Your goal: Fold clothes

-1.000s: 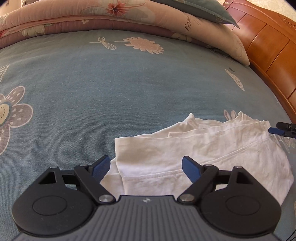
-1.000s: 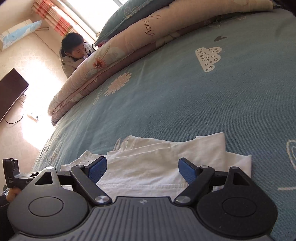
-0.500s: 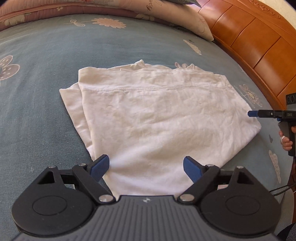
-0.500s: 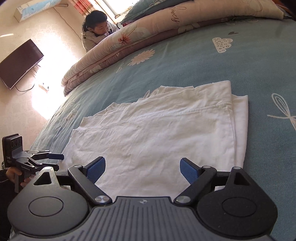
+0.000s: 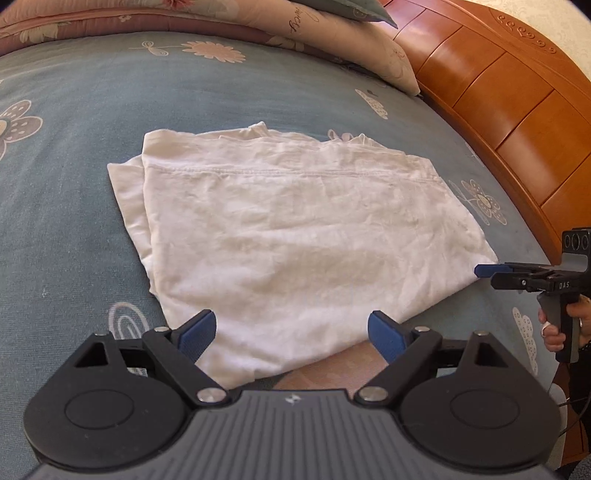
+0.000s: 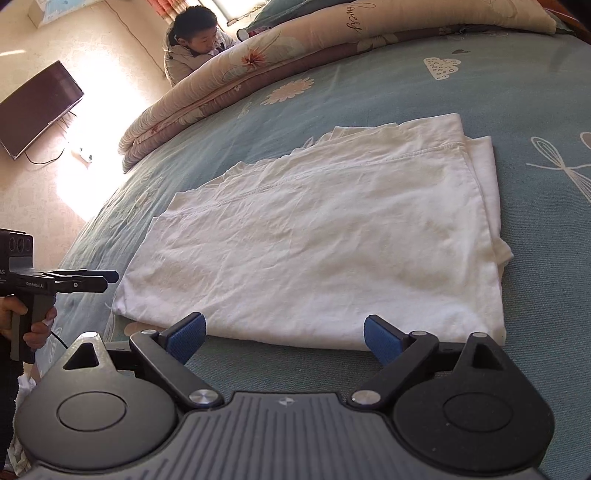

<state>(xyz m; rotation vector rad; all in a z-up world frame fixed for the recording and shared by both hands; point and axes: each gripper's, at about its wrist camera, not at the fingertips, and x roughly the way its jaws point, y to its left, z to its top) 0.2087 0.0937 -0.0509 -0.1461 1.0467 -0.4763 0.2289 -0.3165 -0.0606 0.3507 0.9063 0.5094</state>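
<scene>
Both my grippers hang with jaws spread wide and empty: left gripper and right gripper sit at the near edge of the folded white garment, which lies flat on the blue bedspread.

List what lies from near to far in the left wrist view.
Open left gripper → folded white cloth garment → blue flower-print bedsheet → rolled pink floral quilt.
</scene>
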